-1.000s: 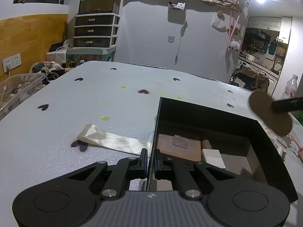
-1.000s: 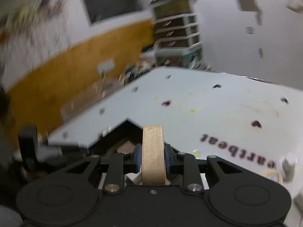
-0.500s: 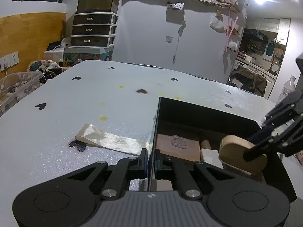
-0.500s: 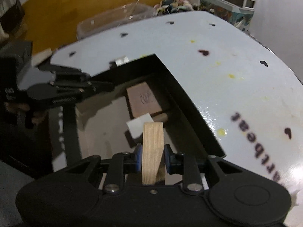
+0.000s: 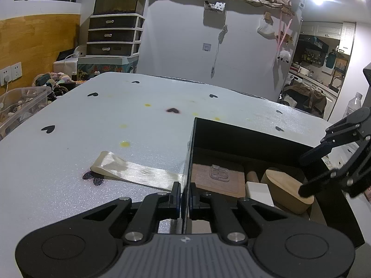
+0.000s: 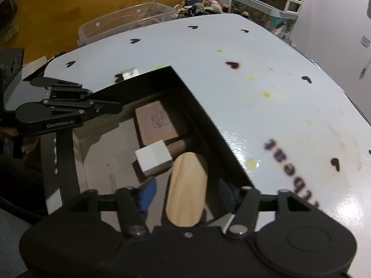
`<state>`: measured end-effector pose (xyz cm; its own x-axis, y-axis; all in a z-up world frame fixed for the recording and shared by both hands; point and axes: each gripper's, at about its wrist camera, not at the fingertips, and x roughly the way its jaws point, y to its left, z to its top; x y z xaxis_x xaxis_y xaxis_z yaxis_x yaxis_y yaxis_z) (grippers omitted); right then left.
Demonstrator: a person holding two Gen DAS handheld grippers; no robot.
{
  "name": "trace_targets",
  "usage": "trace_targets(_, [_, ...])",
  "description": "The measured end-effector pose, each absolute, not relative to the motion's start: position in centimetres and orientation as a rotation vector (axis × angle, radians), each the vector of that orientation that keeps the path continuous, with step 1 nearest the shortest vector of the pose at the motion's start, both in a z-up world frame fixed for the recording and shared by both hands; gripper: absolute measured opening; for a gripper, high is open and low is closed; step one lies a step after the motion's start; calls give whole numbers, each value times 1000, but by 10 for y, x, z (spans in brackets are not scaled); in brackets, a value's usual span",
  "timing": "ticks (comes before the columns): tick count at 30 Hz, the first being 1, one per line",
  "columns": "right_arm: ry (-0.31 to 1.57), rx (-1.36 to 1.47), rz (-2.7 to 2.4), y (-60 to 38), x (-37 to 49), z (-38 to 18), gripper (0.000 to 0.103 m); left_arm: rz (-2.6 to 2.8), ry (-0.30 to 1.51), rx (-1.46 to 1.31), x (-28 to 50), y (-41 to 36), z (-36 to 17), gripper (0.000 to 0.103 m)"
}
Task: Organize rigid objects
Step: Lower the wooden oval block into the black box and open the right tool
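A black box (image 5: 243, 136) sits on the white table. My left gripper (image 5: 184, 193) is shut on the box's left wall (image 5: 189, 162). Inside lie a brown block (image 5: 218, 179), a white cube (image 5: 258, 191) and a wooden disc (image 5: 287, 190). My right gripper (image 6: 185, 191) is open around the wooden disc (image 6: 186, 190), which rests in the box beside the white cube (image 6: 154, 157) and brown block (image 6: 156, 121). The right gripper also shows in the left wrist view (image 5: 308, 191) at the disc.
A shiny ribbon strip (image 5: 134, 172) lies on the table left of the box. A clear plastic bin (image 5: 18, 106) stands off the table's left edge. A drawer unit (image 5: 113, 34) stands behind. A bottle (image 5: 352, 106) is at far right.
My right gripper carried the wooden disc down into the box and opened; the disc now rests inside. My left gripper kept its hold on the box wall.
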<state>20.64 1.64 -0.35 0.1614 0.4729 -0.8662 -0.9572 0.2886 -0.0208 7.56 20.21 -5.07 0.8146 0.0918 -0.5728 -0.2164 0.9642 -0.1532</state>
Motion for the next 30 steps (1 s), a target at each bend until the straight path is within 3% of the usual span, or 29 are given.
trace_targets(5, [824,-849,1125,28,193,-18,61,164,597,-214,76,203,-51,6])
trace_targets(6, [805,-881,1125,28,190,-18,58,164,598,-213,76,204,-51,6])
trace_targets(7, [812,-889,1157,28,189,-18,42,165,598,-211,76,203,-51,6])
trace_targets(23, [734,-961,1057,31,193,-14,38,166,598,-212,77,203,-51,6])
trace_targets(30, [771,-775,1093,16,199,4,50,166,599,-211,76,203,-51,6])
